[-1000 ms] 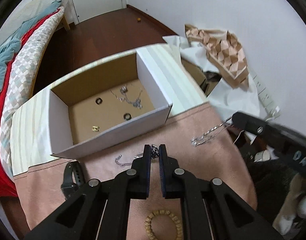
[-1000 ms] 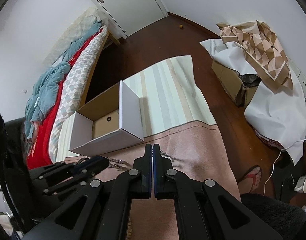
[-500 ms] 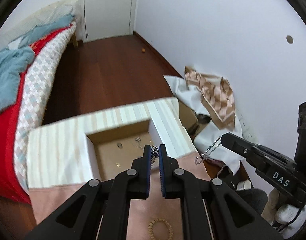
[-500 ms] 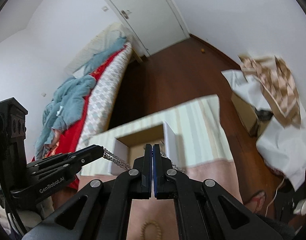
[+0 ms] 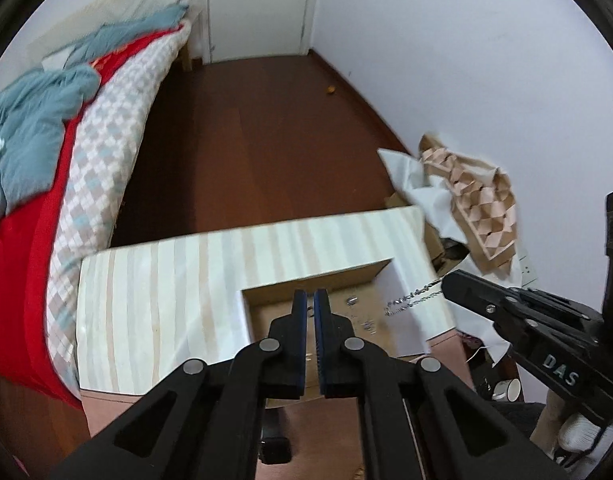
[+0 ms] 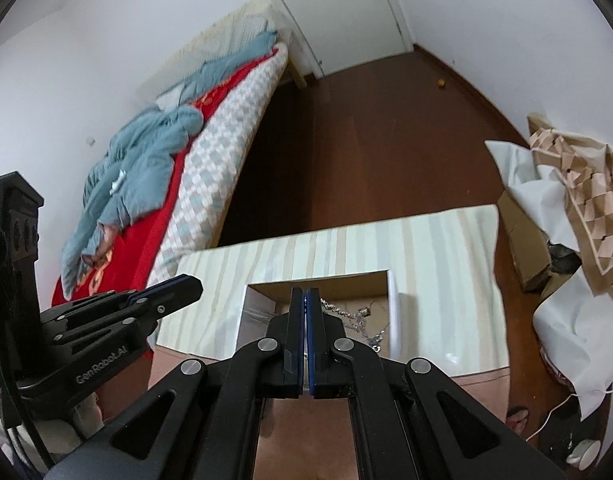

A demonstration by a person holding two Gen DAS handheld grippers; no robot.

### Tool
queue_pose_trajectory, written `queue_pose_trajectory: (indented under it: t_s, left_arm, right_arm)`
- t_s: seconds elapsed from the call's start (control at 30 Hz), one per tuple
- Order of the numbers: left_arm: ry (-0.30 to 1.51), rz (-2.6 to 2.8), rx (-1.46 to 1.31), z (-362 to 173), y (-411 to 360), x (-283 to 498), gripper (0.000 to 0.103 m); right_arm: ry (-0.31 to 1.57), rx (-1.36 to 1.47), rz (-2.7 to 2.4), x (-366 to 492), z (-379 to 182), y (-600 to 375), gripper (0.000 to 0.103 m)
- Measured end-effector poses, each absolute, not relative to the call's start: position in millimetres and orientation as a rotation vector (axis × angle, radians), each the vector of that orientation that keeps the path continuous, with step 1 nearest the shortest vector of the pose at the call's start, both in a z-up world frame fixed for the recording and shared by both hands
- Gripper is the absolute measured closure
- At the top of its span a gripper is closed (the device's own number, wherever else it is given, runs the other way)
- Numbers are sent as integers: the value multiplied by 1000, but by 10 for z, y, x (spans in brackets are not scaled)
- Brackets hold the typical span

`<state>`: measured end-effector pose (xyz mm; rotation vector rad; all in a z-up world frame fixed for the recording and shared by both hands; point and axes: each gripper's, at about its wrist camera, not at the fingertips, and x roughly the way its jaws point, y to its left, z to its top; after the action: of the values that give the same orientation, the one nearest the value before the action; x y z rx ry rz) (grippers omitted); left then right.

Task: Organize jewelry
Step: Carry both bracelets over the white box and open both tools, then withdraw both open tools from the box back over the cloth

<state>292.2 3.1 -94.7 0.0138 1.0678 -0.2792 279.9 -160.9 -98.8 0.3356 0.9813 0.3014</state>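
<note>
A white cardboard box [image 5: 402,292] with a brown floor stands on the striped cloth and holds several small silver pieces [image 5: 351,301]. My right gripper [image 6: 305,304] is shut on a silver chain necklace [image 5: 416,298], which hangs from its tip over the box's right wall; in the right wrist view the chain [image 6: 346,314] trails down into the box [image 6: 394,300]. My left gripper [image 5: 310,306] is raised over the box's near left side, its jaws almost together; I cannot see anything between them.
The striped cloth [image 5: 166,288] covers the far half of the table, pink cloth [image 5: 326,432] the near half. A bed [image 5: 66,152] runs along the left. Crumpled white and patterned fabric [image 5: 466,200] lies by the right wall. Dark wood floor lies beyond.
Both grippers have lifted and moved forward over the box. The right gripper's chain now hangs over the box's right wall. The small dark piece seen in the left jaws is out of sight.
</note>
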Motion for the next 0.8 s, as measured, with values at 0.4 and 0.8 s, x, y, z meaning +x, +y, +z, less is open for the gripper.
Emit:
queue_pose_trajectory:
  t_s: [0.4, 0.8]
  left_arm:
    - [1168, -152, -39, -1256, 249, 3050, 96]
    - [1128, -7, 40, -1309, 347, 2692, 9]
  right_arm:
    - [1230, 302, 321, 3153, -1611, -1352, 91]
    - [1213, 29, 26, 2788, -1608, -1470, 7]
